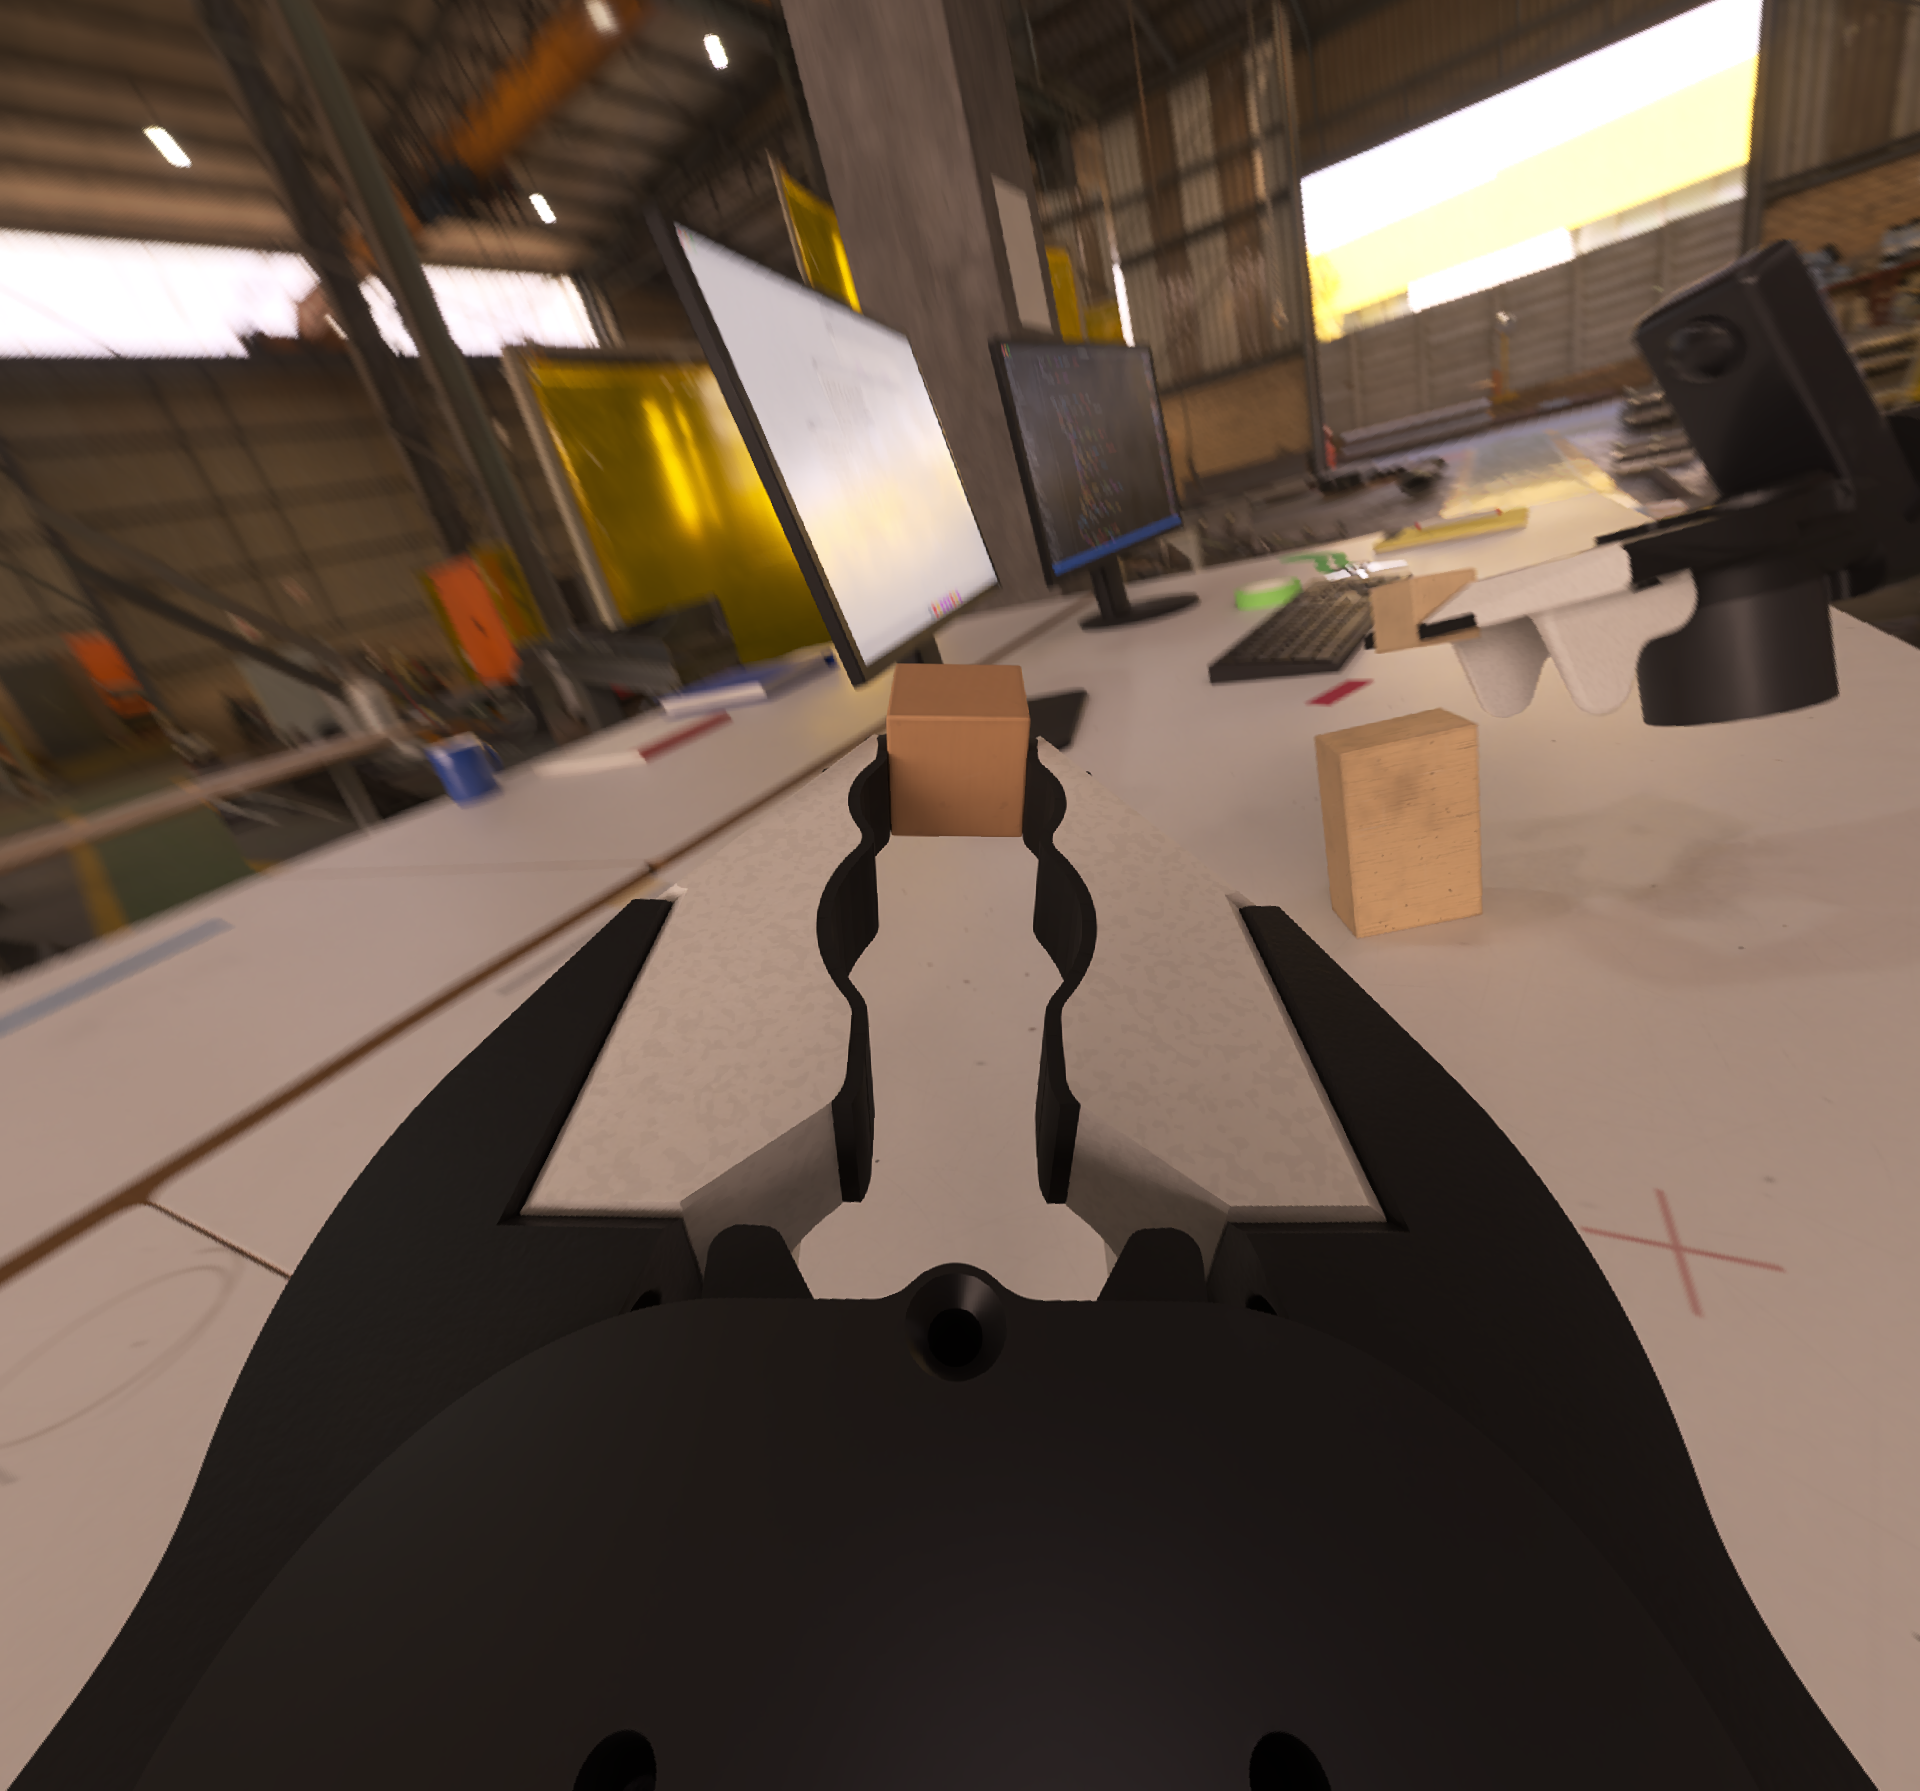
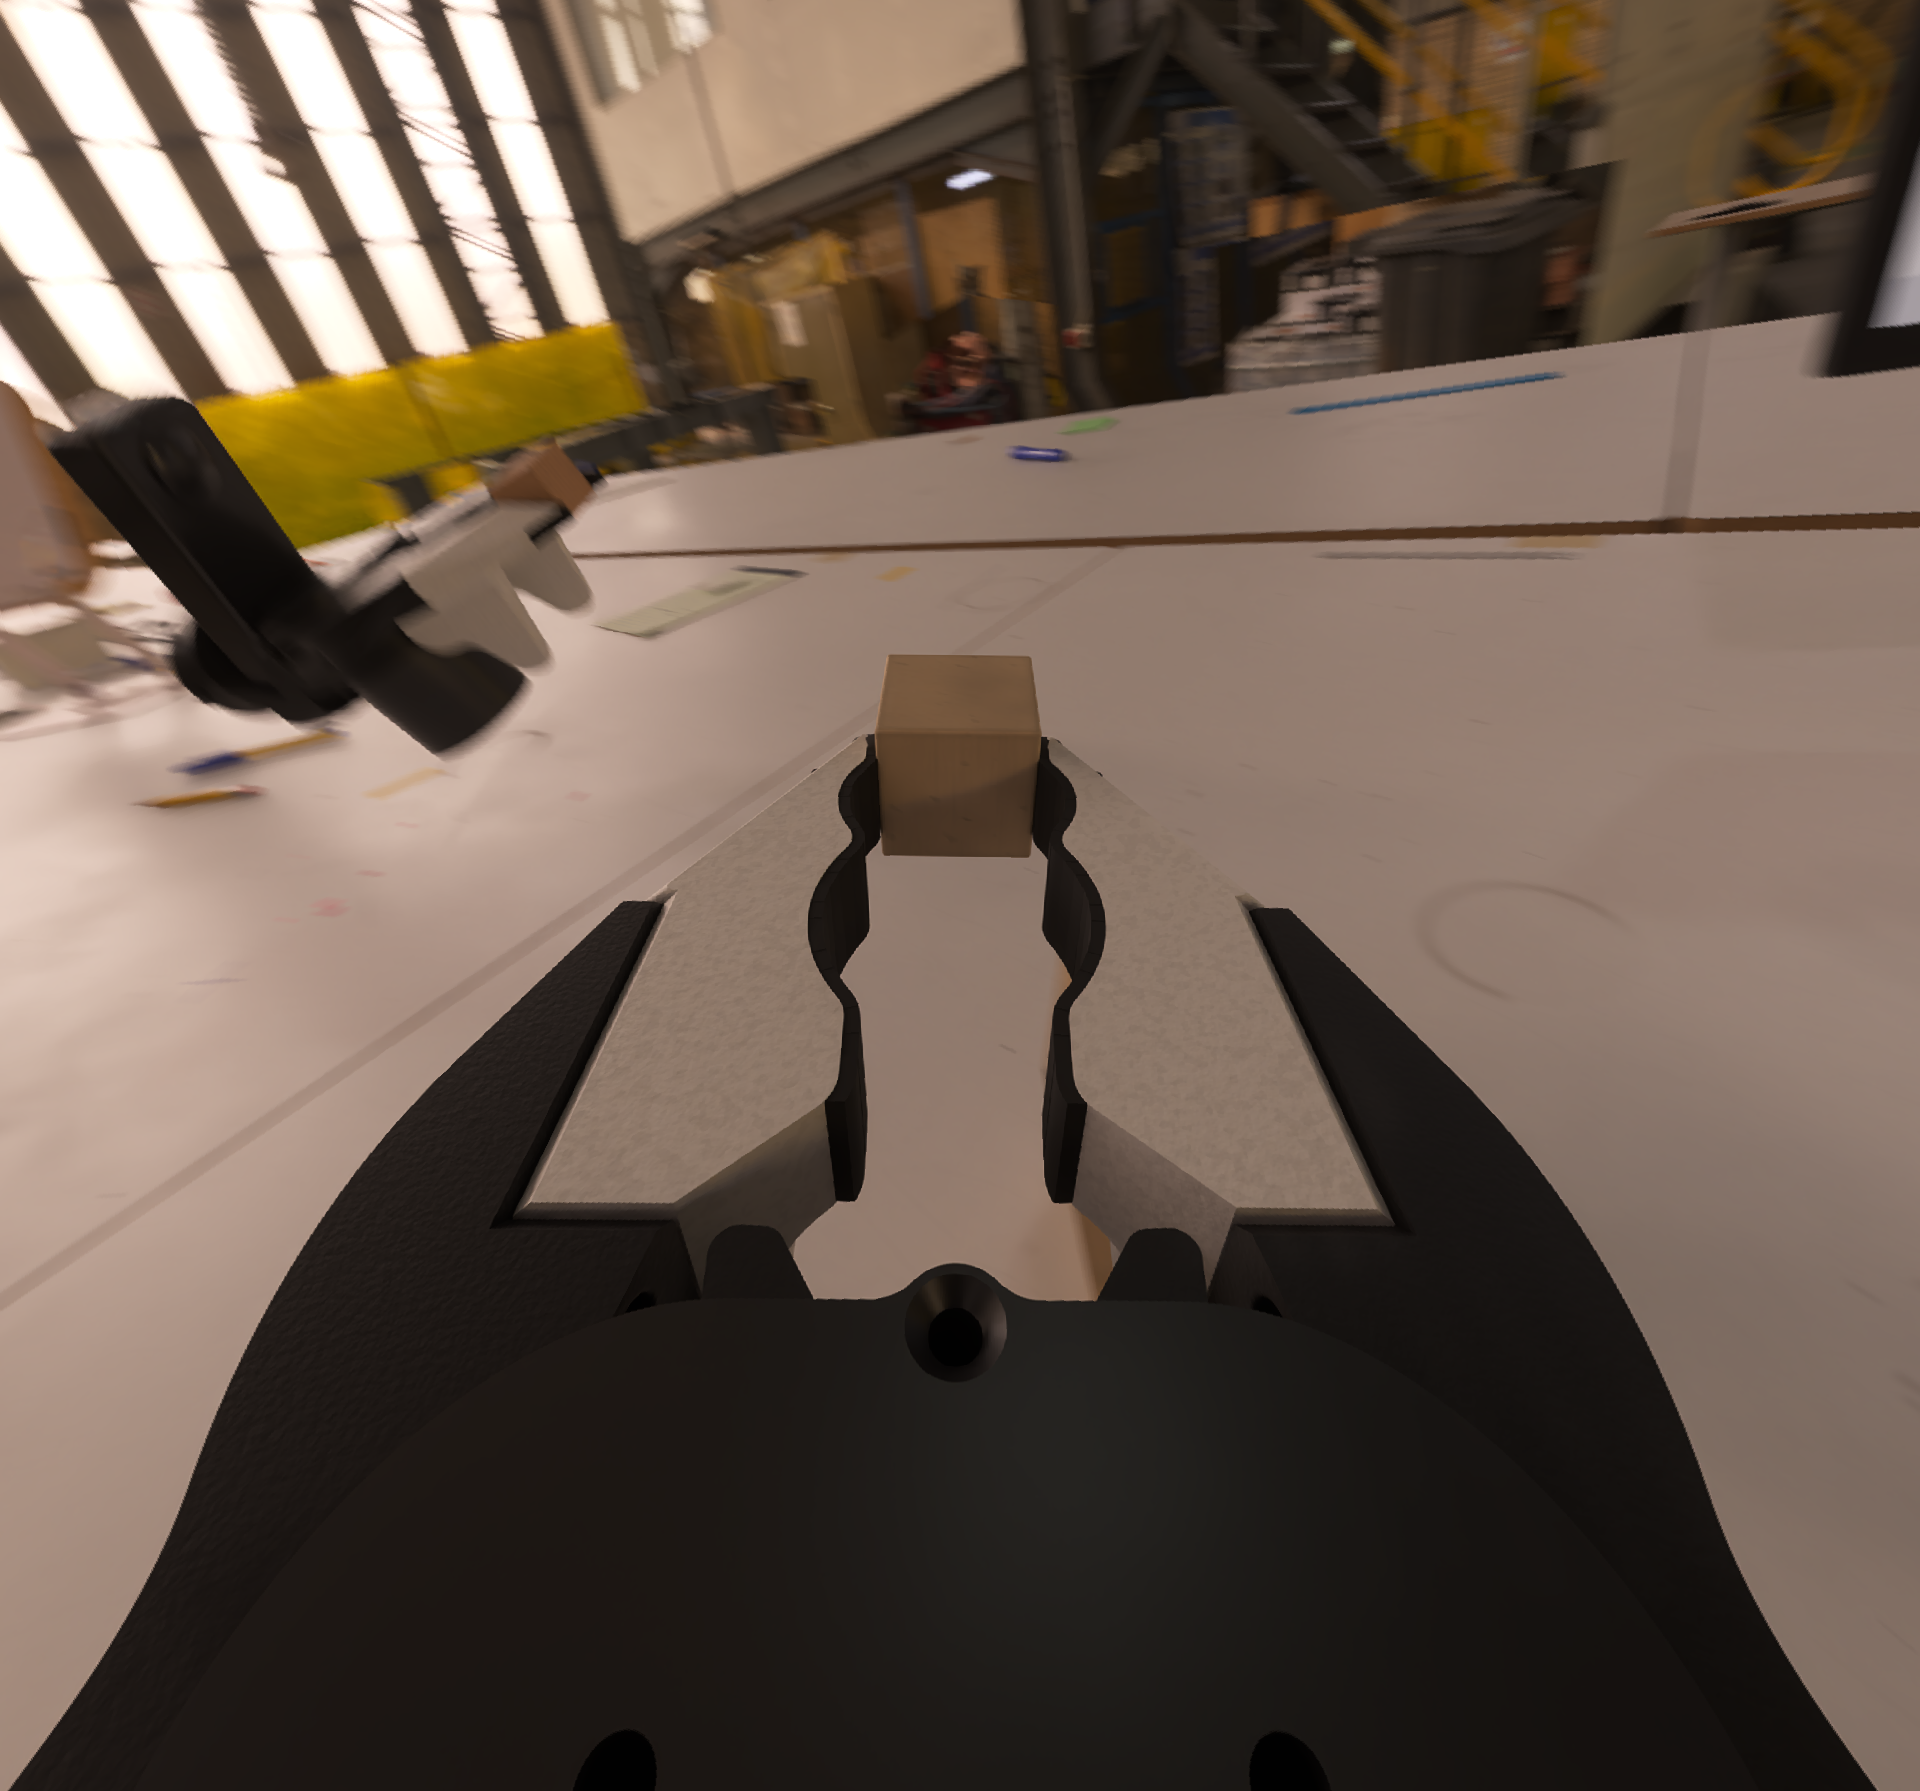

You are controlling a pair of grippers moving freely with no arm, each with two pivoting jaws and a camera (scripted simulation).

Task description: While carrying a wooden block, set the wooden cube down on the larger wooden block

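My left gripper [image 1: 956,791] is shut on an orange-brown wooden cube [image 1: 956,739] and holds it above the white table [image 1: 1558,1014]. The larger pale wooden block [image 1: 1403,822] stands upright on the table, ahead and to the right of it. My right gripper [image 2: 956,796] is shut on a paler wooden cube [image 2: 956,749]. In the left wrist view the right gripper [image 1: 1418,627] hovers with its cube [image 1: 1397,603] above and just beyond the larger block. In the right wrist view the left gripper [image 2: 569,507] shows at far left with its cube [image 2: 540,479].
Two monitors [image 1: 842,453] [image 1: 1091,453] stand at the table's back, with a black keyboard [image 1: 1294,629] and a green tape roll [image 1: 1268,591] behind the block. A blue mug [image 1: 462,767] sits far left. A red cross [image 1: 1673,1248] marks the table near right.
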